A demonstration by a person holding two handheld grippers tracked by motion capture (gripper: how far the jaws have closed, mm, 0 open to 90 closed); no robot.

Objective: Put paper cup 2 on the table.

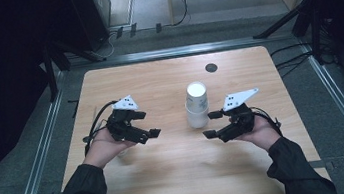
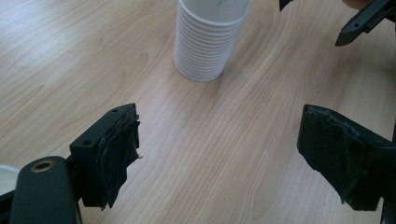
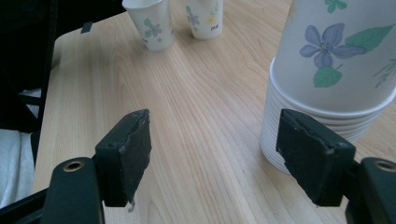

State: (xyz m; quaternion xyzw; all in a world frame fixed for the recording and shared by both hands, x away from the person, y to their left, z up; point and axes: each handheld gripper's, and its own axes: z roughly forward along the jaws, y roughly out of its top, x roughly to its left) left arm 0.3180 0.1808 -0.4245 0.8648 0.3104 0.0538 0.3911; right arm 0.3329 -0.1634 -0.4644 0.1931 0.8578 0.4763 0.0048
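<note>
Claws wide, beside cup stack

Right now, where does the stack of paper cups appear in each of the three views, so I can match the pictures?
High view: the stack of paper cups stands at the table's middle, just left of the right hand-held gripper.
Left gripper view: top centre, beyond the open jaws.
Right gripper view: right edge, close behind the right jaw.
Shared landmark: the light wooden tabletop the stack stands on.
</note>
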